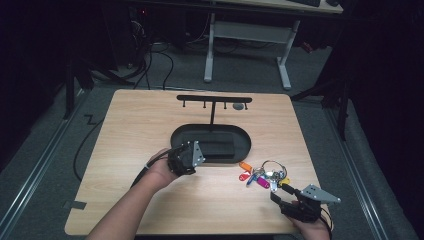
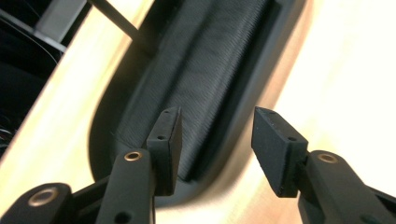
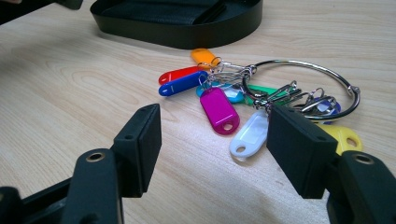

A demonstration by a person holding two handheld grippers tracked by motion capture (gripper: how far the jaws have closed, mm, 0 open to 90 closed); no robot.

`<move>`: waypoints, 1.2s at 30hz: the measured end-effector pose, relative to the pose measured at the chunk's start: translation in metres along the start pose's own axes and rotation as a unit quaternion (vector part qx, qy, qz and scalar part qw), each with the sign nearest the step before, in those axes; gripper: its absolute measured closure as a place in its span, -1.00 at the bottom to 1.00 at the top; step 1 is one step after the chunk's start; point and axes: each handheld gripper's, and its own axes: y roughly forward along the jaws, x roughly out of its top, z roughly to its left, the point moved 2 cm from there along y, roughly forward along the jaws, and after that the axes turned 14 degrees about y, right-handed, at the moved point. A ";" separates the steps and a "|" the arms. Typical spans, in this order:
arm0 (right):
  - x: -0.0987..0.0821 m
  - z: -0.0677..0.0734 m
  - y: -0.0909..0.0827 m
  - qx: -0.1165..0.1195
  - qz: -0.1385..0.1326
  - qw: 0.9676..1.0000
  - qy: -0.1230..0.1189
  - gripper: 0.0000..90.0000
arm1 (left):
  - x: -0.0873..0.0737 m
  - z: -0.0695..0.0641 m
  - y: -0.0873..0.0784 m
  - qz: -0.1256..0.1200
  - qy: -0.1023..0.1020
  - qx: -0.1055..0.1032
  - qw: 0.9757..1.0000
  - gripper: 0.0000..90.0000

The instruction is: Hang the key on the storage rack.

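Bare surface (image 1: 140,120) lies open on the left and along the near edge. In the middle, the black oval base (image 1: 185,134) with its upright hook rack (image 1: 214,99) blocks the far side. The key bunch (image 1: 262,175) clutters the near right, just beyond the right tool (image 1: 280,196).

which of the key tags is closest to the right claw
The white tag, lying just off the right claw, nearer than the magenta tag beside it.

Black oval tray (image 1: 186,134) — orange, red, blue, magenta key tags (image 3: 219,112)
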 end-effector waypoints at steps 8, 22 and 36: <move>-0.002 0.000 0.003 -0.002 0.009 1.000 -0.003 -0.20 | -0.033 -0.028 -0.017 -0.020 -0.052 -0.011 0.998 0.14; -0.002 0.000 0.002 -0.006 0.008 1.000 -0.004 -0.20 | -0.082 -0.083 -0.057 -0.040 -0.125 -0.013 0.991 0.07; 0.016 -0.001 -0.004 -0.080 0.030 0.996 -0.006 -0.10 | -0.107 -0.097 -0.083 -0.100 -0.205 -0.030 0.973 0.02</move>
